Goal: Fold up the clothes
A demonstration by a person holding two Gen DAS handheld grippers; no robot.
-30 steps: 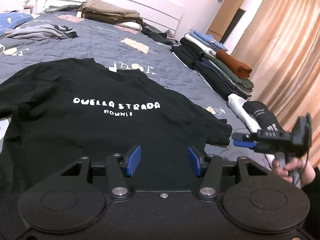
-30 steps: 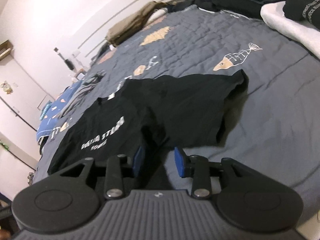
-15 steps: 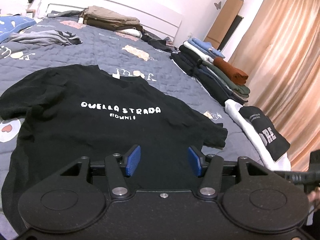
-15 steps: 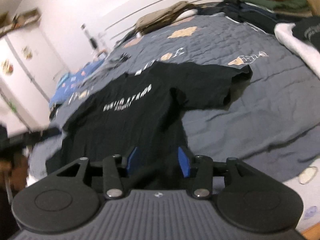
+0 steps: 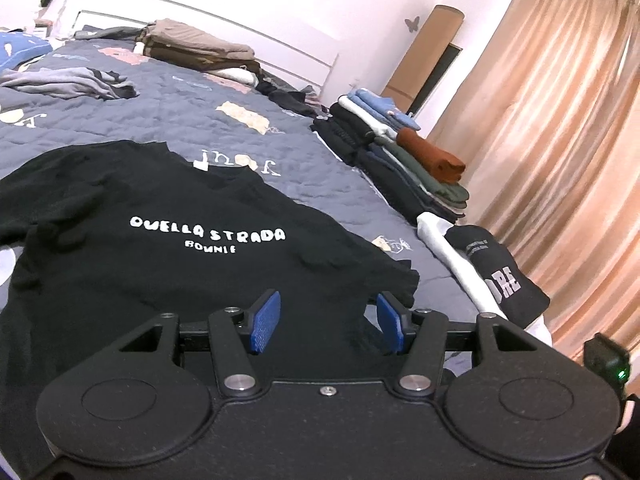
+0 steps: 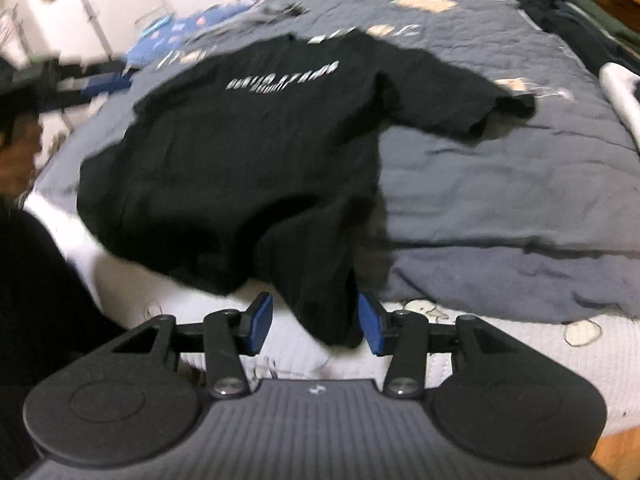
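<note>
A black T-shirt (image 5: 168, 264) with white lettering lies face up and spread flat on the grey quilted bed (image 5: 192, 108). My left gripper (image 5: 327, 322) hovers over its lower part, open, with nothing between the blue pads. In the blurred right wrist view the T-shirt (image 6: 248, 148) has its hem hanging over the bed's near edge. My right gripper (image 6: 314, 324) is open, and a corner of that hem lies loose between its jaws, not pinched. The left gripper (image 6: 102, 82) shows as a blur at the far left.
Stacks of folded clothes (image 5: 404, 156) line the bed's right side. Nearer is a folded black garment on a white one (image 5: 500, 280). A tan pile (image 5: 200, 46) sits by the headboard and a loose grey garment (image 5: 68, 84) at the left. Curtains (image 5: 560, 140) hang at the right.
My right gripper has rolled level and drawn back to the bed's near edge, and its jaws have widened around the hem corner. It has slid out of the left wrist view to the lower right.
</note>
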